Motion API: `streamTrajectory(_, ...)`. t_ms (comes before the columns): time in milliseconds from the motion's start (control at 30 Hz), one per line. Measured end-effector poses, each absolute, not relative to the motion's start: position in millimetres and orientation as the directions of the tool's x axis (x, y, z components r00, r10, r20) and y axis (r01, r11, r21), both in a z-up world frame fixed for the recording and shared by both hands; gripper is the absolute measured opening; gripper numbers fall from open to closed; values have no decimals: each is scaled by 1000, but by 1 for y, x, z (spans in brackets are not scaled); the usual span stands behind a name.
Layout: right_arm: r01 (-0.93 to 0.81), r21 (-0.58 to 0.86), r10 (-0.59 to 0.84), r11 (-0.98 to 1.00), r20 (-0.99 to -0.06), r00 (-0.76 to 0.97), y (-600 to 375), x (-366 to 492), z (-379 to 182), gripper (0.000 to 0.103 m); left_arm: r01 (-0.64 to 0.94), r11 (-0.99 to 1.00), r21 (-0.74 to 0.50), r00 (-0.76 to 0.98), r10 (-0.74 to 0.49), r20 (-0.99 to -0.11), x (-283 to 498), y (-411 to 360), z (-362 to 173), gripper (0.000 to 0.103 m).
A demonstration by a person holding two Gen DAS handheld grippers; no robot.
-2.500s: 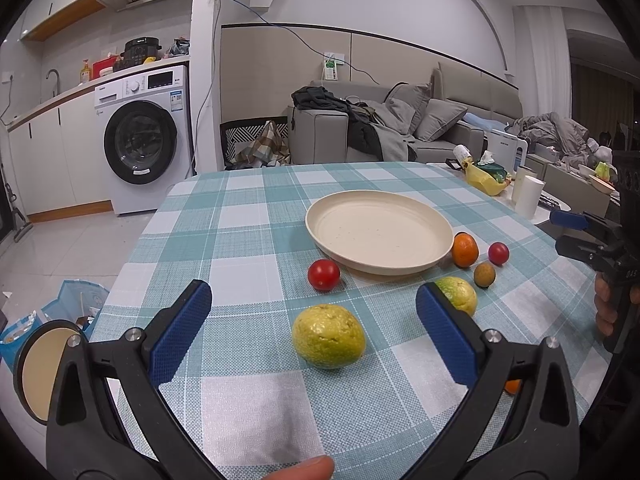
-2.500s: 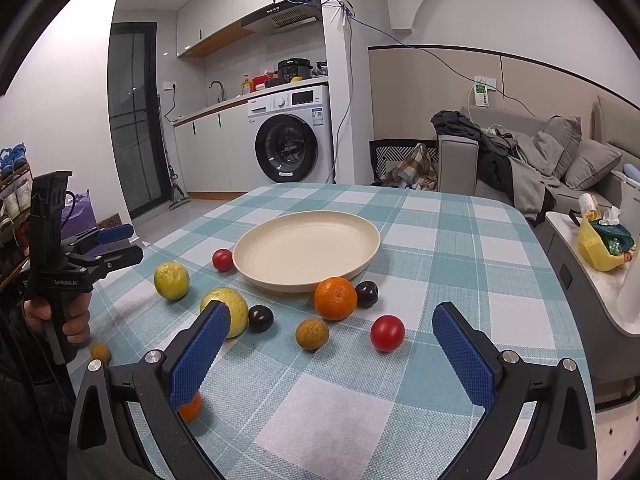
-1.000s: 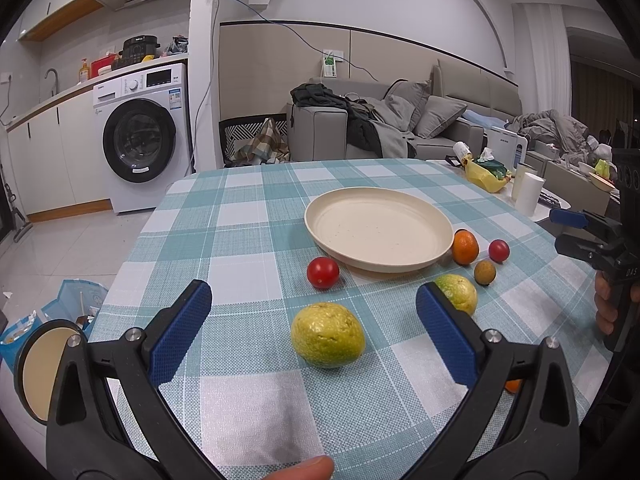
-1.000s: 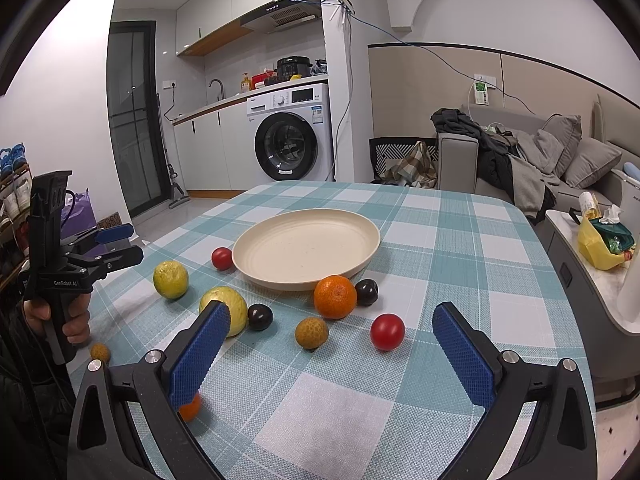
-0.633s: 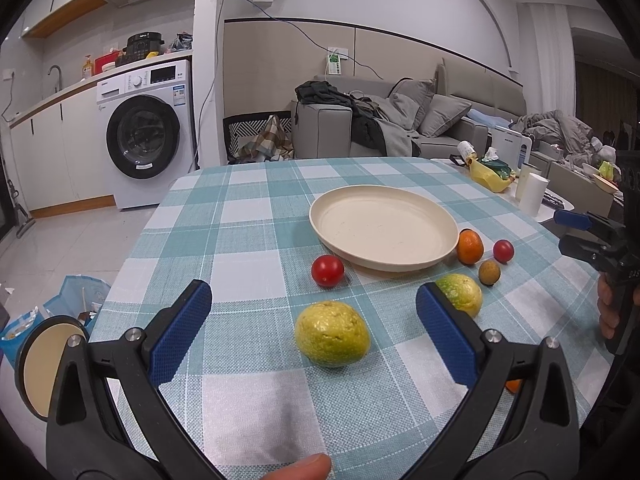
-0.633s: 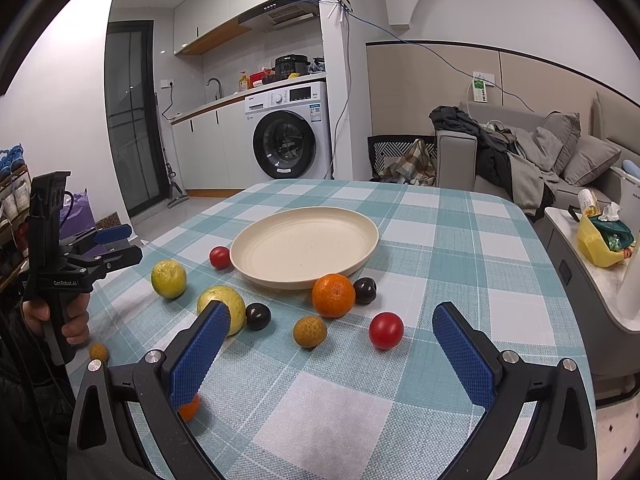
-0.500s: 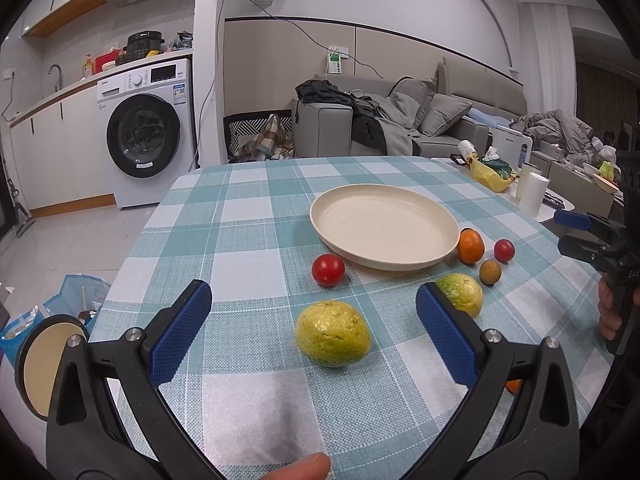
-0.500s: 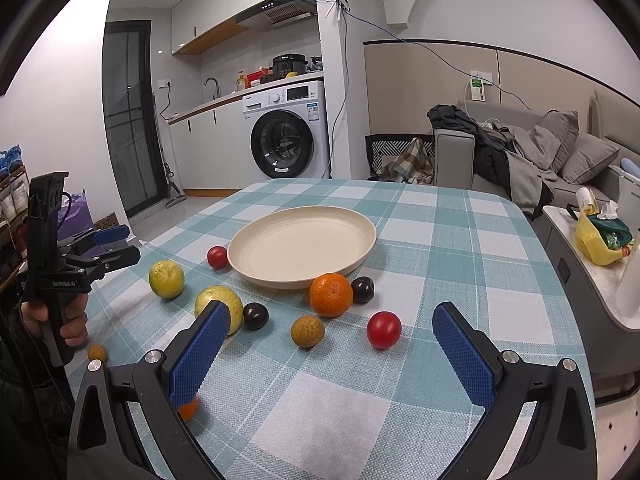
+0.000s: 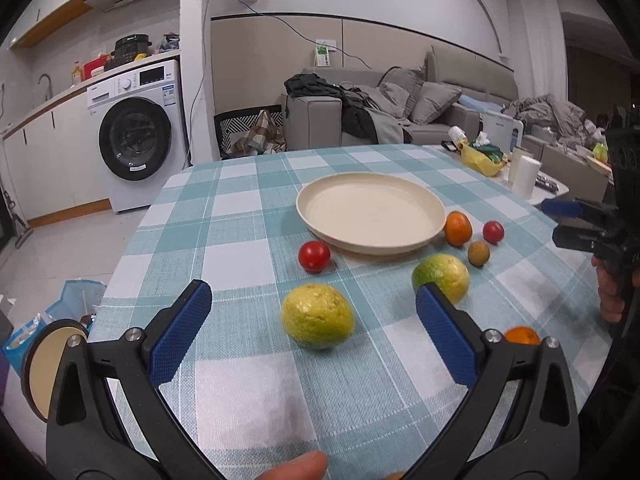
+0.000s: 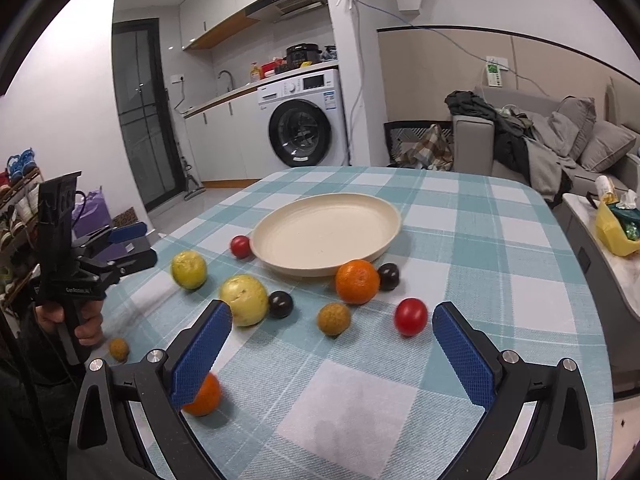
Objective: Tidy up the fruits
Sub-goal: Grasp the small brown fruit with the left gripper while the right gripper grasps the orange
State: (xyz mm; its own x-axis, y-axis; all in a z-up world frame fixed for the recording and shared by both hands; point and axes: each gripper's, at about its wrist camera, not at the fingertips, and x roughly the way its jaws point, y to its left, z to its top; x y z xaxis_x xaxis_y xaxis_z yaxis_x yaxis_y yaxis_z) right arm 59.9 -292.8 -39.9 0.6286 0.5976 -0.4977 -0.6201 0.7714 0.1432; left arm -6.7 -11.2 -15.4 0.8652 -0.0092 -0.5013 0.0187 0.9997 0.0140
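Both tools wide apart, holding nothing. Left tool [image 9: 312, 318] hovers low over the desk [image 9: 240, 216], lemon [image 9: 317, 316] sitting between its blue pads on the cloth, untouched. Versus 2.5 s ago the left view has crept slightly: lemon and plate [image 9: 370, 212] sit a touch lower and left in frame, layout otherwise unchanged. Right tool [image 10: 331, 346] also hovers over the desk; since 0.5 s ago it has pushed forward and down, so the fruit cluster now sits closer to its pads. Brown fruit [image 10: 333, 319] lies between the pads, red tomato [image 10: 410, 316] just inside the right pad, a small orange [image 10: 202, 398] partly hidden behind the left pad. Plate is empty, mid-desk. Around its near rim: big orange [image 10: 357, 281] touching a dark plum [image 10: 388, 276], second dark plum [image 10: 280, 304] touching a pale-yellow fruit [image 10: 244, 299], another tomato [image 10: 240, 246] by the plate's left edge. No fruit has moved across the frames. Slight motion blur in the right view.
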Motion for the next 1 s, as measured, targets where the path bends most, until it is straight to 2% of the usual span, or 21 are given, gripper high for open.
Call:
streamTrajectory(300, -727, 150, 671, 670, -542, 506, -263, 30, -42, 102, 98, 995, 5, 829, -79, -554, -33, -20, -15, 102)
streamTrajectory(533, -790, 148, 692, 595, -594, 410, -242, 15, -51, 86, 193, 981, -17, 783, -165, -600, -49, -20, -20, 101)
streamTrajectory(767, -817, 141, 690, 559, -626, 364, -232, 10, -58, 75, 286, 958, 29, 749, -205, -631, -70, -28, -26, 97)
streamTrajectory(1000, -836, 127, 679, 534, -654, 334, -223, 8, -65, 72, 355, 934, 28, 697, -245, -674, -75, -35, -36, 89)
